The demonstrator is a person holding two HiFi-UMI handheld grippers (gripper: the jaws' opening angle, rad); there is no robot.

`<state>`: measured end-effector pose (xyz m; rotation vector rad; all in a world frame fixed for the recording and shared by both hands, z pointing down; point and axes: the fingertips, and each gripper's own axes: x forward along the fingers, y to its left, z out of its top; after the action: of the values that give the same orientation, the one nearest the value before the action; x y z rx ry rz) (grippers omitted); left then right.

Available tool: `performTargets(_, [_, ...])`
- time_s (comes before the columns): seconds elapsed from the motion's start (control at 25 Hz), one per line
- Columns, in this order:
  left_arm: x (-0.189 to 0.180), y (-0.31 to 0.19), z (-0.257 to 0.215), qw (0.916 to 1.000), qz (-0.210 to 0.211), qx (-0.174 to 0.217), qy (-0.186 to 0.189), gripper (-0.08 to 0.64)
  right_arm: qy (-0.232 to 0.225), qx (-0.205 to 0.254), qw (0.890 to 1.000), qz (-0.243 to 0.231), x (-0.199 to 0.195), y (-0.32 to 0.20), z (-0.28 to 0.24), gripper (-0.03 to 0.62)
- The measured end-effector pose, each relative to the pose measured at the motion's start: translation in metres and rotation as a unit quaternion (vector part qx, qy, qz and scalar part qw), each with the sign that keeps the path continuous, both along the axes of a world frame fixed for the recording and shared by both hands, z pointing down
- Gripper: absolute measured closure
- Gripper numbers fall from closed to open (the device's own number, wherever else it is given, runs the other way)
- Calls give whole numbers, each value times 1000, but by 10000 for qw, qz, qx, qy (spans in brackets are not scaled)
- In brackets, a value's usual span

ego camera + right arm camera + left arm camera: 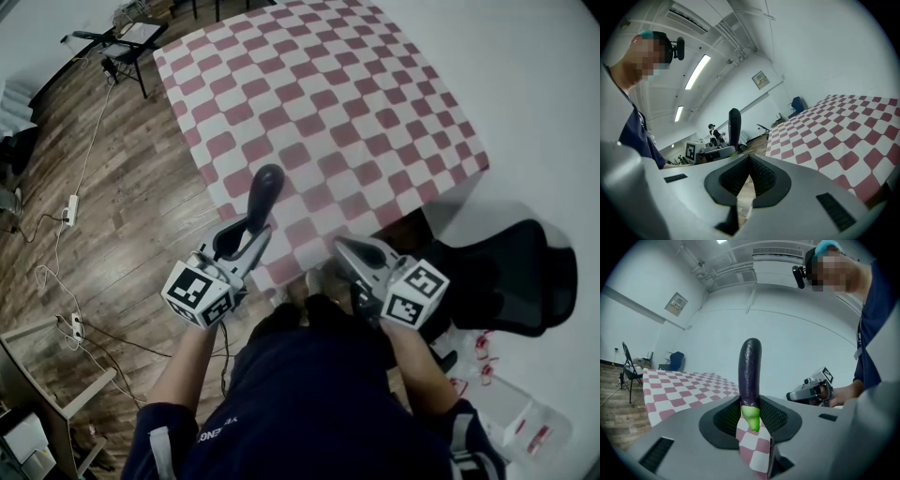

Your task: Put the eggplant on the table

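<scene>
The eggplant [750,371] is being held upright in the left gripper [751,416], with both jaws pressing on its green stem end. The purple body is being presented above the jaws. The checkered table [679,387] is being viewed behind, at left. The right gripper [813,389] is being carried in a hand at right, well apart from the eggplant.

The floor [122,206] is brown wood, with white cords [92,141] lying on it. The walls [797,352] are white. Long lights [697,71] shine above. A black chair [516,272] stands nearby.
</scene>
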<state>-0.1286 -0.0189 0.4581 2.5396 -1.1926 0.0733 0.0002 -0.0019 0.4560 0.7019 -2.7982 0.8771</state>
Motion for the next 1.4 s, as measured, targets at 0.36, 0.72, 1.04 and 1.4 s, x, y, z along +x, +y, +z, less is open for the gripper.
performTargets(0.36, [-32, -176, 17, 9973, -136, -647, -312, 422, 154, -470, 9984, -269, -37, -151, -18, 577])
performTargets(0.72, [0, -269, 99, 9846, 16, -1331, -1138, 422, 133, -796, 9965, -233, 8, -220, 11, 577])
performTargets(1.04, [25, -321, 180, 9551, 377, -1869, -2267, 422, 96, -1173, 9930, -85, 48, -246, 44, 577])
performTargets(1.4, [33, -347, 233, 8993, 787, -2321, -3622, 420, 125, -1433, 9895, 108, 83, -255, 67, 577])
